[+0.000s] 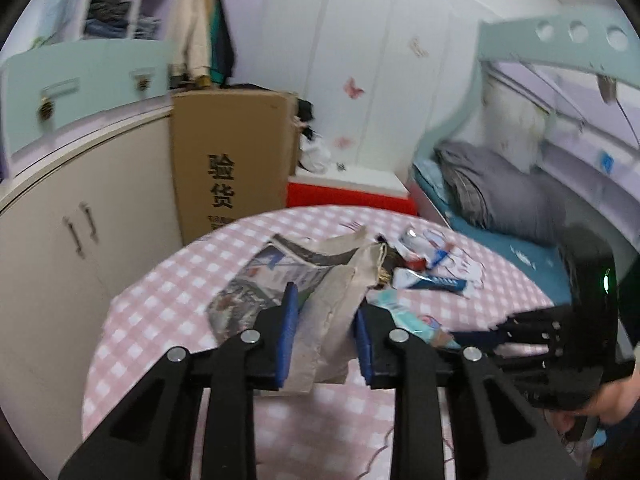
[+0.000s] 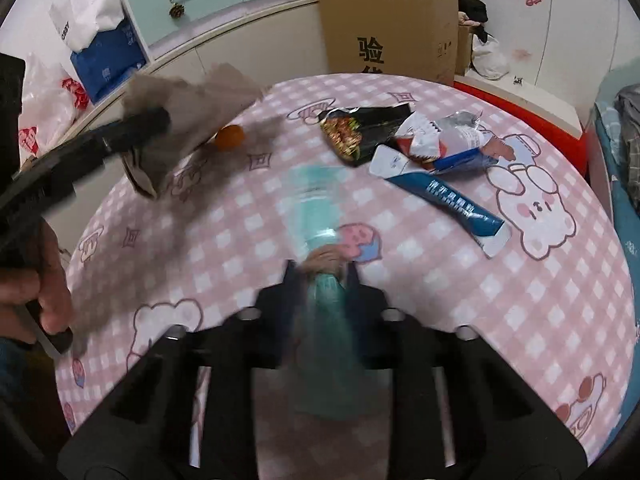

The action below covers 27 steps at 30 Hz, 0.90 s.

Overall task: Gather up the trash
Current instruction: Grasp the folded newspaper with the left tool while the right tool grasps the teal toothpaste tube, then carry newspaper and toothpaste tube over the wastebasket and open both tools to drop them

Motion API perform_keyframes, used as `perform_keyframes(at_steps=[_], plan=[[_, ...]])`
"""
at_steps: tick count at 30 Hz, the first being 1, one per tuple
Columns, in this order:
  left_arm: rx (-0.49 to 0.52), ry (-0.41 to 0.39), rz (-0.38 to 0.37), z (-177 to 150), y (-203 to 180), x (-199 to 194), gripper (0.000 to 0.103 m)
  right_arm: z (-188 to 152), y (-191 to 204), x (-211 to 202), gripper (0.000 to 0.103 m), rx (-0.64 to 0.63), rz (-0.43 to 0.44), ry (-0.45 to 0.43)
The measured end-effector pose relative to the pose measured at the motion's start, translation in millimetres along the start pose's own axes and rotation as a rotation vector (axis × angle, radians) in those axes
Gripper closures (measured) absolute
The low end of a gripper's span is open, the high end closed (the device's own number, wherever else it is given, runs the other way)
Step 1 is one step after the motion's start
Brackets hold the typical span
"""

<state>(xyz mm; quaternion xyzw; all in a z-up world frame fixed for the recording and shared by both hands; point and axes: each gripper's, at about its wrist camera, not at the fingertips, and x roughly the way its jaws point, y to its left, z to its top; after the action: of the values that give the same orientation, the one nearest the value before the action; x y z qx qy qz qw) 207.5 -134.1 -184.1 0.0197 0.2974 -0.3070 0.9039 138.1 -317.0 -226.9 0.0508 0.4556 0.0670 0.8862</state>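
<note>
My left gripper (image 1: pixel 326 312) is shut on a folded newspaper (image 1: pixel 316 300) and holds it above the pink checked table (image 1: pixel 168 320); it also shows in the right wrist view (image 2: pixel 176 120), blurred, at the left. My right gripper (image 2: pixel 320 276) is shut on a teal wrapper (image 2: pixel 320 240), blurred, just above the table (image 2: pixel 520 320); the same wrapper shows in the left wrist view (image 1: pixel 404 316). Loose trash lies on the table: a blue-and-white sachet (image 2: pixel 448 200), a black snack packet (image 2: pixel 360 132), red-and-white wrappers (image 2: pixel 440 140).
A small orange (image 2: pixel 230 136) sits on the table at the far left. A tall cardboard box (image 1: pixel 232 164) stands behind the table beside a cream cabinet (image 1: pixel 80 220). A red-and-white box (image 1: pixel 348 188) and a bed (image 1: pixel 500 200) lie to the right.
</note>
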Motion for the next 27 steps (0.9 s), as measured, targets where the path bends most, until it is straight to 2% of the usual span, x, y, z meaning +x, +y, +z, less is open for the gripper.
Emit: perform_keyframes(at_steps=[1, 3, 5, 6, 7, 8, 10, 18, 22, 27], plan=[[-0.006, 0.001, 0.023, -1, 3, 0, 0.062, -2, 3, -1, 0.082, 0.003, -0.001, -0.001], [-0.020, 0.008, 0.071, -2, 10, 4, 0.051, -5, 5, -4, 0.082, 0.022, 0.012, -0.001], [-0.021, 0.038, 0.082, -3, 15, 16, 0.051, -8, 9, -5, 0.083, 0.033, 0.006, 0.000], [-0.011, 0.050, 0.088, -4, 16, 20, 0.053, -8, 10, -5, 0.084, 0.041, 0.006, -0.001], [-0.002, 0.059, 0.087, -4, 17, 24, 0.064, -10, 11, -7, 0.085, 0.052, 0.006, -0.003], [0.001, 0.069, 0.071, -5, 18, 26, 0.070, -11, 12, -9, 0.086, 0.063, 0.007, -0.005], [-0.004, 0.063, 0.050, -5, 19, 23, 0.077, -13, 12, -13, 0.088, 0.083, 0.014, -0.014], [-0.160, -0.047, -0.075, -4, 42, -27, 0.089, -16, 16, -30, 0.089, 0.150, 0.050, -0.058], [-0.209, -0.064, -0.103, -9, 53, -46, 0.092, -16, 26, -38, 0.089, 0.150, 0.063, -0.072], [-0.235, -0.083, -0.103, -21, 66, -66, 0.092, -12, 42, -45, 0.089, 0.138, 0.082, -0.088]])
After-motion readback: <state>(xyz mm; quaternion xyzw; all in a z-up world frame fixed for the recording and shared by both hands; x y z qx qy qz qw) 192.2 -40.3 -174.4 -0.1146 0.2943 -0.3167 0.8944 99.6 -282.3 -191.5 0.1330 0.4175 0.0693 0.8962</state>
